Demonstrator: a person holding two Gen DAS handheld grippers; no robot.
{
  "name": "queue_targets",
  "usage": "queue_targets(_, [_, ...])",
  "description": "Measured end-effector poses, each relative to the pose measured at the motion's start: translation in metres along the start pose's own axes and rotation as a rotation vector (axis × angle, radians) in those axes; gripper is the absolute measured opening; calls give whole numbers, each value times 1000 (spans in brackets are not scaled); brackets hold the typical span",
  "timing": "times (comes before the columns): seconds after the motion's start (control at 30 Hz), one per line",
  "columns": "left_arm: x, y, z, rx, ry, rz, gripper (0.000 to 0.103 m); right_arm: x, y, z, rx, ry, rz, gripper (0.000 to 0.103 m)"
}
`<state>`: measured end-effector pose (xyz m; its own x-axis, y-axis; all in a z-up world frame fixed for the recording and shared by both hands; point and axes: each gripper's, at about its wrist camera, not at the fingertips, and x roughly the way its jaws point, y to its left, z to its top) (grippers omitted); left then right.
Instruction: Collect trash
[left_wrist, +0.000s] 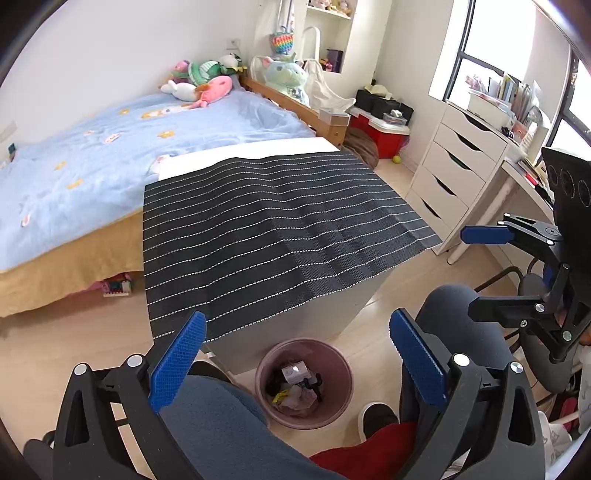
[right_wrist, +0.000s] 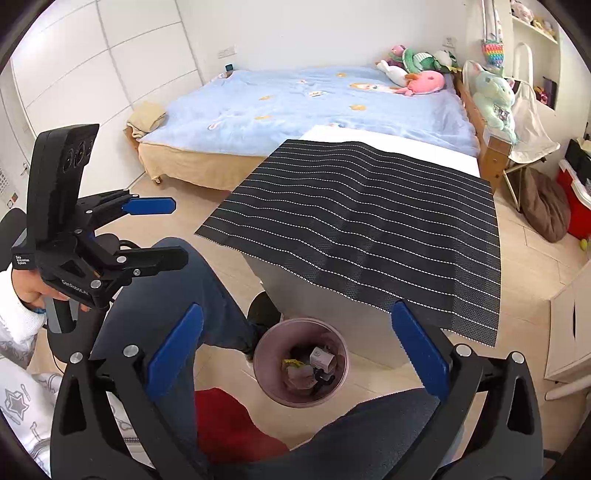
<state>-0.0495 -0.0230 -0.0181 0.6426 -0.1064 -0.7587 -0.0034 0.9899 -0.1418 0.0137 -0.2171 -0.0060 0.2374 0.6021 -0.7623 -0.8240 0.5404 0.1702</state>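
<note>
below, pink trash bin (left_wrist: 334, 373) at lower centre of the frame on the floor, holding crumpled trash (left_wrist: 297, 387), left gripper (left_wrist: 295, 363) and right gripper (right_wrist: 297, 350) above it, both with fingers spread wide, empty

Trash bin (left_wrist: 303, 384) (right_wrist: 301, 362): you have a round, dusty-pink plastic bin, upright on the floor, open-topped, just beside the near face of the white table. Contents, trash (left_wrist: 295, 387) (right_wrist: 310, 365): you see a loose heap on the bin's bottom, below the rim. It includes a small white-and-grey boxy item, a yellow scrap, crumpled pale wrappers and a dark piece; finer detail cannot be told.
</note>
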Motion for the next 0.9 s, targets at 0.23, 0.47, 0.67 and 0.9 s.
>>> queue_targets(0.23, [-3, 4, 6, -6, -15, 6, 96, -2, -5, 8, 9, 3, -55, 100])
queue_targets(0.47, [-8, 10, 22, 6, -44, 32, 96, -13, -17, 28, 40, -49, -99, 100])
queue_targets(0.67, [-11, 14, 40, 27, -77, 61, 96, -17, -26, 47, 38, -79, -129, 100])
queue_targets(0.9, [-11, 18, 55, 25, -110, 24, 97, -19, -35, 67, 51, -100, -150, 100])
